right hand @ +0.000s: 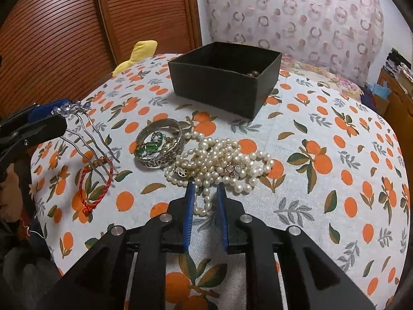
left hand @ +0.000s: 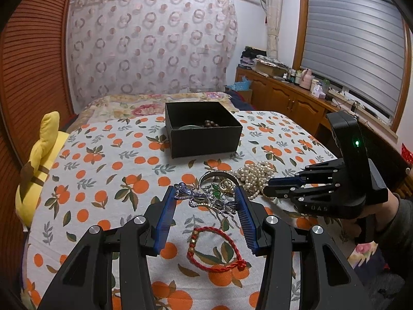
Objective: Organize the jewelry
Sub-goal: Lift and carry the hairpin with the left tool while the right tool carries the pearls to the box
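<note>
My left gripper (left hand: 205,192) is shut on the crystal hair comb (left hand: 204,200), which hangs lifted with its prongs down (right hand: 87,139) over the red cord bracelet (left hand: 214,250), seen also in the right wrist view (right hand: 94,183). My right gripper (right hand: 205,184) is part open around a strand of the pearl necklace (right hand: 219,162) on the cloth. A silver bangle (right hand: 160,144) with a green pendant (right hand: 151,147) inside lies left of the pearls. The black box (left hand: 204,129) stands behind and holds brown beads (left hand: 211,123).
Everything lies on an orange-print cloth (right hand: 335,155) over a bed. A yellow plush toy (left hand: 38,165) sits at the left edge. A wooden cabinet with clutter (left hand: 296,87) runs along the right wall under the window.
</note>
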